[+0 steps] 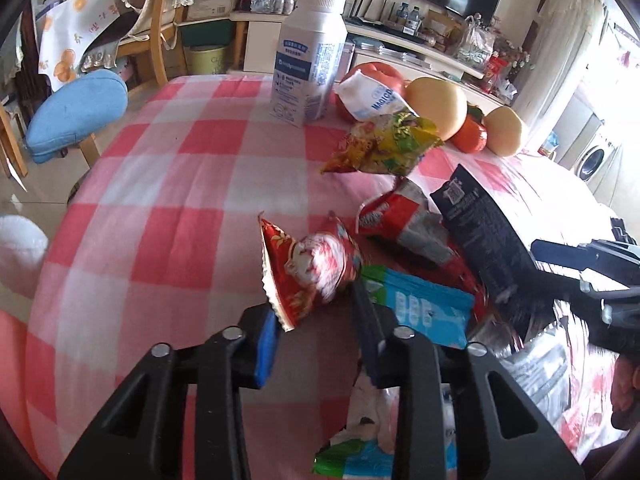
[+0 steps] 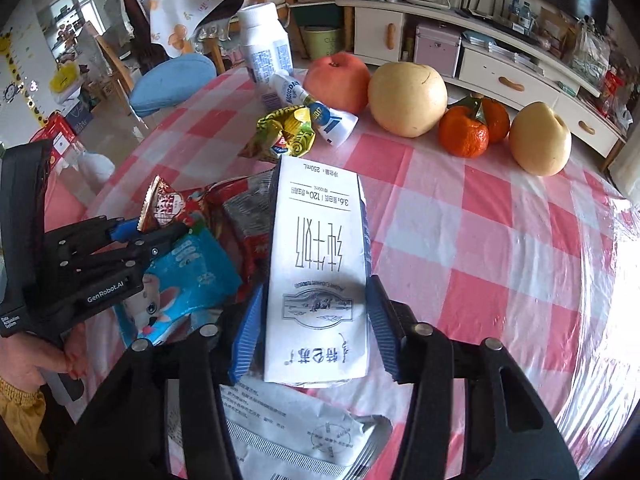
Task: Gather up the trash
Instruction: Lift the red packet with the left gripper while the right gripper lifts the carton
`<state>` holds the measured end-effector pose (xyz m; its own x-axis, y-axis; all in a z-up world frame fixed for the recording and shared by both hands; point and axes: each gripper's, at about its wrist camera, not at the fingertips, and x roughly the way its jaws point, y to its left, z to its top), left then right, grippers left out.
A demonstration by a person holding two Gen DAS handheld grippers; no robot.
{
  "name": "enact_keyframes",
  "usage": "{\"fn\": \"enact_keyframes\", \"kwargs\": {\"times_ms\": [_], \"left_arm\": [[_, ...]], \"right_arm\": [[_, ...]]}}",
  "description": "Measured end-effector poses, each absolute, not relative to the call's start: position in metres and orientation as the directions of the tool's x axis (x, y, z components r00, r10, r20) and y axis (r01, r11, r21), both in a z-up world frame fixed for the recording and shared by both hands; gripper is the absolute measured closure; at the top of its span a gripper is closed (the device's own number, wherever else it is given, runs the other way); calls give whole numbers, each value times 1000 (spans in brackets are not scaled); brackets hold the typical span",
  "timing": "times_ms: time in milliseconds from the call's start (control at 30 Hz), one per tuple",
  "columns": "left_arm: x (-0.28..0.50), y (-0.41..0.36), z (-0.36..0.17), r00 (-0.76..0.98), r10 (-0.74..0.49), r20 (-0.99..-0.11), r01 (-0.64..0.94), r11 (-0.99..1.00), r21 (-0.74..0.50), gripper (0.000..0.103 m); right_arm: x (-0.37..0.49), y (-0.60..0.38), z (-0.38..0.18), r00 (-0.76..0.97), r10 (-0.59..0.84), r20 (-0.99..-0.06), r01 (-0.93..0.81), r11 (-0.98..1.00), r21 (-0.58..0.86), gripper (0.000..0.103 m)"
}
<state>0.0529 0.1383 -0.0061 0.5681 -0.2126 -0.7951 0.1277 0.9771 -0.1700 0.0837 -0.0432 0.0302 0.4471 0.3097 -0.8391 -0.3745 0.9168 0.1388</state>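
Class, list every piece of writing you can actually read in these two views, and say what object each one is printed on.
"GenRobot.AI": left gripper body.
"250mL", "3.6", "120": white carton held upside down in the right gripper.
"MAGIC...", cut off: white pouch by the apple.
Too small or blurred: carton's large characters, white bottle label, red wrapper, blue packet, grey sheet.

A crumpled red wrapper [image 1: 308,272] and a white milk carton [image 2: 316,280] are seen among wrappers piled on the checked tablecloth [image 1: 160,184].
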Motion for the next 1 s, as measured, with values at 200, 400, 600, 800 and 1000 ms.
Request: {"fn": "enact_keyframes", "kwargs": {"times_ms": [200,400,600,800,1000], "left_arm": [[38,145,-7,552,-288,-783,134,957,-258,76],[28,151,1,525,-304,-795,205,952,-229,69],[35,143,14,616,-185,-766,299,954,10,37],[49,116,7,624,-178,-761,439,885,153,36],[64,124,-6,568,-225,-792,425,904,47,39]], "right_arm": [[74,-52,35,472,288,-833,-327,935,138,81],[73,-57,29,471,252,-845,-291,949,121,33],[87,-63,11,421,248,-873,-259,955,146,24],[95,-65,0,376,302,-876,-248,944,219,24],[98,-58,-4,378,272,-885,-285,944,168,20]]}}
